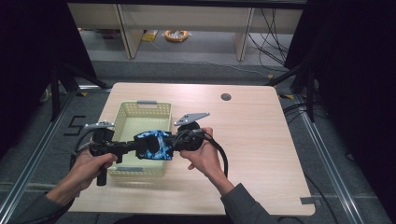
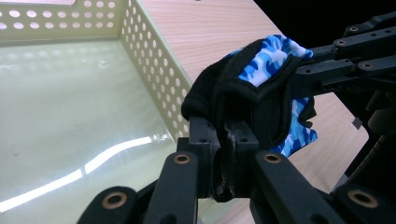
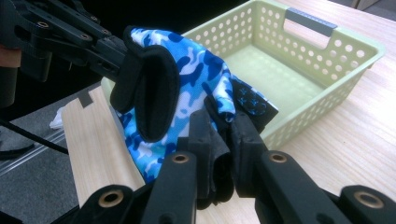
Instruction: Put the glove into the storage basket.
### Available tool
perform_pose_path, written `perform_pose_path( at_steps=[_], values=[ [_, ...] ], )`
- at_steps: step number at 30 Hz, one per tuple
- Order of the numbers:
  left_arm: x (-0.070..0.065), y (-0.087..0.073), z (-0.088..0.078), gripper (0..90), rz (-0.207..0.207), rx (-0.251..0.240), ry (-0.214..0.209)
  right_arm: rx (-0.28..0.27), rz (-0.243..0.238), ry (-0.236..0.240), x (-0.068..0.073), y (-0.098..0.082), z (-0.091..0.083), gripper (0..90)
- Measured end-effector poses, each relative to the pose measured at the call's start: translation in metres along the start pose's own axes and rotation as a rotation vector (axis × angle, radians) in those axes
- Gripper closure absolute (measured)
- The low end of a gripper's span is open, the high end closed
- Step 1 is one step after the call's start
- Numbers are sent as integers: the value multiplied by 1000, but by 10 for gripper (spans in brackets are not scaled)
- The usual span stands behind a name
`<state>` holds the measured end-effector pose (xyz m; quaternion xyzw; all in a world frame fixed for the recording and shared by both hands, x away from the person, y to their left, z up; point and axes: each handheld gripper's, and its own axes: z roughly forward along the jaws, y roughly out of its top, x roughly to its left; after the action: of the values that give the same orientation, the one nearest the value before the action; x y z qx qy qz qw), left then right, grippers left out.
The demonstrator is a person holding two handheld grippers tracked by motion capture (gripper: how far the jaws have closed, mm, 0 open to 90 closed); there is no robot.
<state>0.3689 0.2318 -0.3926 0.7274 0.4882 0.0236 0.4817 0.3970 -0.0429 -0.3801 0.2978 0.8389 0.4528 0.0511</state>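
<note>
A blue camouflage glove [image 1: 154, 144] with black trim hangs in the air between my two grippers, over the near right part of a pale yellow perforated basket [image 1: 120, 122]. My left gripper [image 1: 133, 147] is shut on the glove's black edge [image 2: 224, 100] from the left. My right gripper [image 1: 172, 142] is shut on the other side of the glove [image 3: 187, 88] from the right. In the left gripper view the left gripper [image 2: 227, 135] faces the right one's jaws across the glove. In the right gripper view the right gripper [image 3: 223, 126] pinches the fabric, with the basket [image 3: 355, 56] behind.
The basket [image 2: 154, 60] holds nothing and has grey handles at its far and near rims. It stands on the left half of a light wooden table [image 1: 252, 135] with a round cable hole [image 1: 226, 97]. Black curtains and metal rails flank the table.
</note>
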Motion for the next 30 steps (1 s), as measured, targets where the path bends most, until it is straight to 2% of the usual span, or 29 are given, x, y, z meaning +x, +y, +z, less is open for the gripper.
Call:
perform_pose_path(
  at_steps=[4, 8, 9, 12, 13, 26, 30],
  values=[
    [3, -1, -1, 831, -1, 6, 11, 6, 5, 11, 1, 3, 4, 811],
    [9, -1, -2, 831, -9, 5, 17, 16, -12, 6, 0, 6, 10, 811],
    [11, -1, -3, 831, -11, 6, 25, 19, 4, 10, 1, 7, 11, 811],
    [15, -1, -4, 831, -19, 2, 37, 11, 0, 10, 1, 9, 19, 811],
    [17, -1, -5, 831, -23, 1, 37, 26, 16, 16, 2, 10, 20, 811],
    [34, 1, -9, 831, -44, 13, 67, 45, 14, 13, 1, 19, 44, 811],
    [40, 1, -10, 831, -54, 24, 66, 56, 19, 13, 1, 21, 50, 810]
  ],
)
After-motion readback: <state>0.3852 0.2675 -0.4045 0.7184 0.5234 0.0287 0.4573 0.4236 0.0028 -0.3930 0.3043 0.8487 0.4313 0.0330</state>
